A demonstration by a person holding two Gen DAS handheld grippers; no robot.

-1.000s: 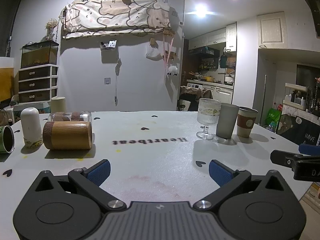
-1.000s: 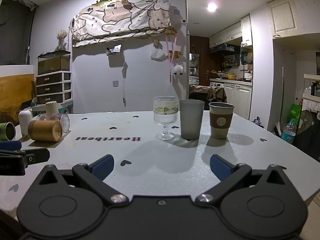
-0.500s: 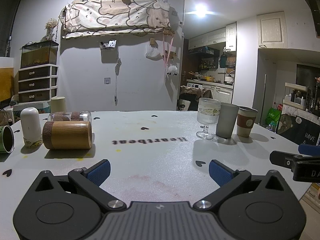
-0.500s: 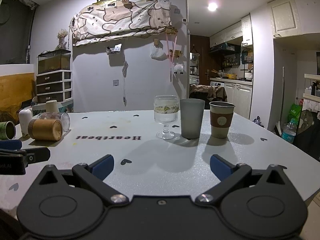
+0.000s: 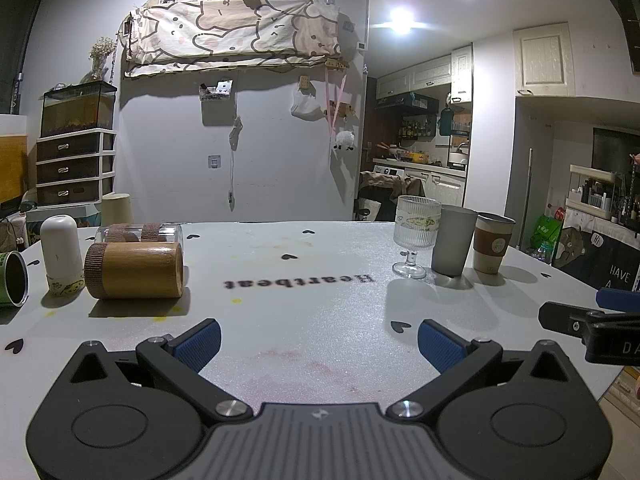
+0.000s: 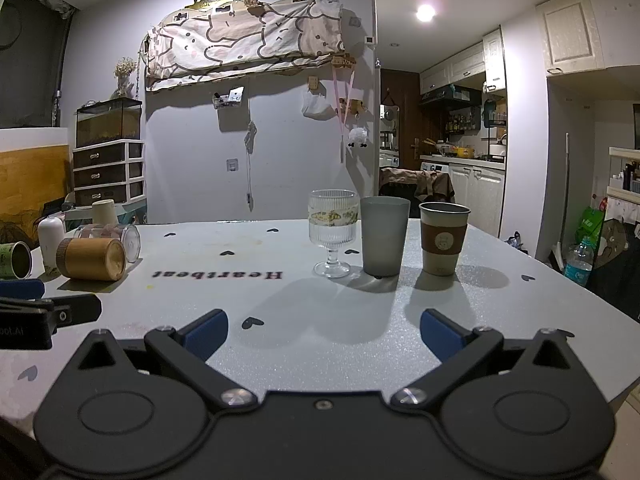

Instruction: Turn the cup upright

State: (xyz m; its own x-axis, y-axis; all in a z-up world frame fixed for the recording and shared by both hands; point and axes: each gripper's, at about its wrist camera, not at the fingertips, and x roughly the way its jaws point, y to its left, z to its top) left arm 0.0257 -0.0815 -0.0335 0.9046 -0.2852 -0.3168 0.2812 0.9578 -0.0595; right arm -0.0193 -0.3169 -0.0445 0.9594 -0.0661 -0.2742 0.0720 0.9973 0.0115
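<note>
Both the left claw (image 5: pixel 318 340) and right claw (image 6: pixel 323 334) gape wide and empty, while the toppled brown wooden cylindrical cup (image 5: pixel 134 270), likely light, stiff and roll-prone, should be pinched across its smooth sides.

"Heartbeat" is printed upside down on the table (image 5: pixel 320 312); right of it, a dark bag (image 5: pixel 612 264) reads "HAVE A".

The left gripper (image 5: pixel 318 340) hung spread wide above the table (image 5: pixel 304 320), holding nothing. A wooden cup (image 5: pixel 134 270) lay on its side far left, beside a white upside-down cup (image 5: pixel 60 252).
</note>
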